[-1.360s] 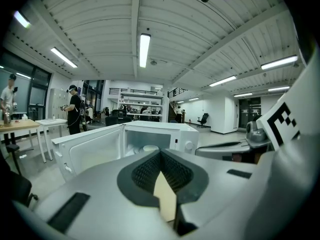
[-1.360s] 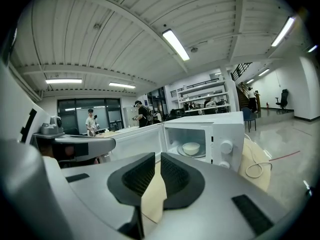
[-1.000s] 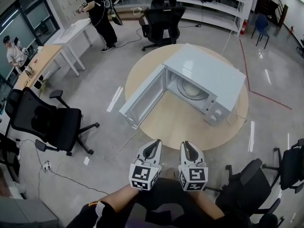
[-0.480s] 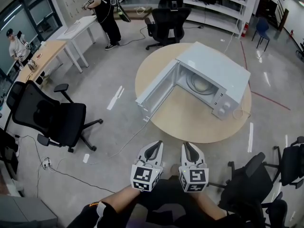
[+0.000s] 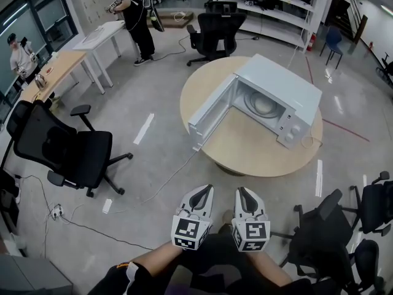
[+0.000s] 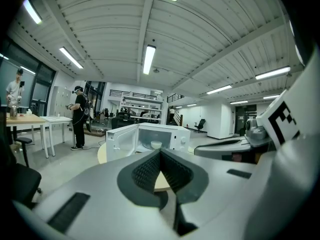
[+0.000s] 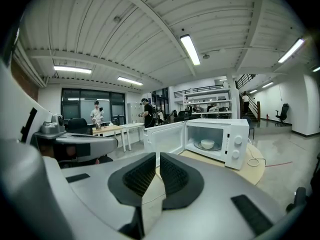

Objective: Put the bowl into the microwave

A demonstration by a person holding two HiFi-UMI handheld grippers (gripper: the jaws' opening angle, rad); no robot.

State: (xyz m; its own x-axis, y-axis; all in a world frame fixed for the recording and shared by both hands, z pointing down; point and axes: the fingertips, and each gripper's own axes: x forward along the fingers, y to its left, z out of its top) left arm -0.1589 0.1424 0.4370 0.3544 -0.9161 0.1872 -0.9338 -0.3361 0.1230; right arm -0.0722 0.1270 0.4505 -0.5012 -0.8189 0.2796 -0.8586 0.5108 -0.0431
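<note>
A white microwave (image 5: pixel 279 94) stands on a round wooden table (image 5: pixel 245 149) with its door (image 5: pixel 212 110) swung open to the left. A pale bowl (image 5: pixel 265 105) sits inside on the turntable, also seen as the bowl (image 7: pixel 207 144) in the right gripper view and the bowl (image 6: pixel 156 144) in the left one. My left gripper (image 5: pixel 205 190) and right gripper (image 5: pixel 244 191) hang side by side over the floor, well short of the table. Both are shut and hold nothing.
Black office chairs stand at the left (image 5: pixel 67 152), lower right (image 5: pixel 319 238) and behind the table (image 5: pixel 218 23). A person (image 5: pixel 136 17) stands by a white desk (image 5: pixel 101 35); another person (image 5: pixel 21 57) is far left. A cord (image 5: pixel 178 174) trails across the floor.
The table and microwave have slid up and right in the head view and look smaller, so I am farther from them. Both grippers stay low and shut.
</note>
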